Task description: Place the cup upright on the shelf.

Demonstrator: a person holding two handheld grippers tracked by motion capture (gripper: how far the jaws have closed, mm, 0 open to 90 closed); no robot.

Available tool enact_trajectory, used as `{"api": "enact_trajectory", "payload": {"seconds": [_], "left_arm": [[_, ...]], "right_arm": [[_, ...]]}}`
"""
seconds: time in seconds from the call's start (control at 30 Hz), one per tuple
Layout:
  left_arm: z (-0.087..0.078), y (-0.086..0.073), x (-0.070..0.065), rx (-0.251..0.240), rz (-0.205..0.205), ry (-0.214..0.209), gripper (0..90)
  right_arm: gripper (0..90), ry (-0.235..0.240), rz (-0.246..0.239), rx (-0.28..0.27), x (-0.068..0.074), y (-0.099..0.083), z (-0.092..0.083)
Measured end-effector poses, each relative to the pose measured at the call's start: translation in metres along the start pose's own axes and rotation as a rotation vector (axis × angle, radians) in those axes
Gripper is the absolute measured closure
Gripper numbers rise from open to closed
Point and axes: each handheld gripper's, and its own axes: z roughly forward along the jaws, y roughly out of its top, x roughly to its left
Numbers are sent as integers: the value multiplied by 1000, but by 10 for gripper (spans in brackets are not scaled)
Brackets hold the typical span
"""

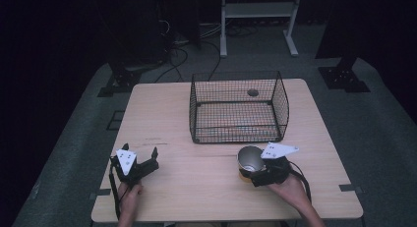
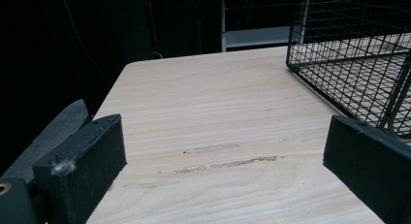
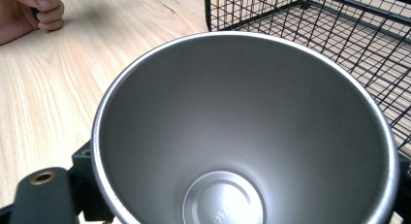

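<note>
Just before the wire basket (image 1: pixel 238 108), a steel cup (image 1: pixel 249 159) is clamped, mouth tilted up, by the right gripper (image 1: pixel 265 170); the left gripper (image 1: pixel 140 160) is held apart, empty, farther away.

wire basket (image 1: pixel 238 109): blocks table's far centre, open on top | metal cup (image 1: pixel 250 159): just in front of basket, little gap | table (image 1: pixel 162 114): bare left of basket, free passage | left gripper (image 1: pixel 140 158): bare wood ahead

A black wire basket (image 1: pixel 238 109) stands on the wooden table (image 1: pixel 162 114).
</note>
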Motion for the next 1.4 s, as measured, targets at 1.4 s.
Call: {"api": "enact_trajectory", "payload": {"seconds": [1.4], "left_arm": [[0, 0, 1, 3, -7, 5, 8]], "right_arm": [[131, 120, 13, -49, -30, 91, -36]]}}
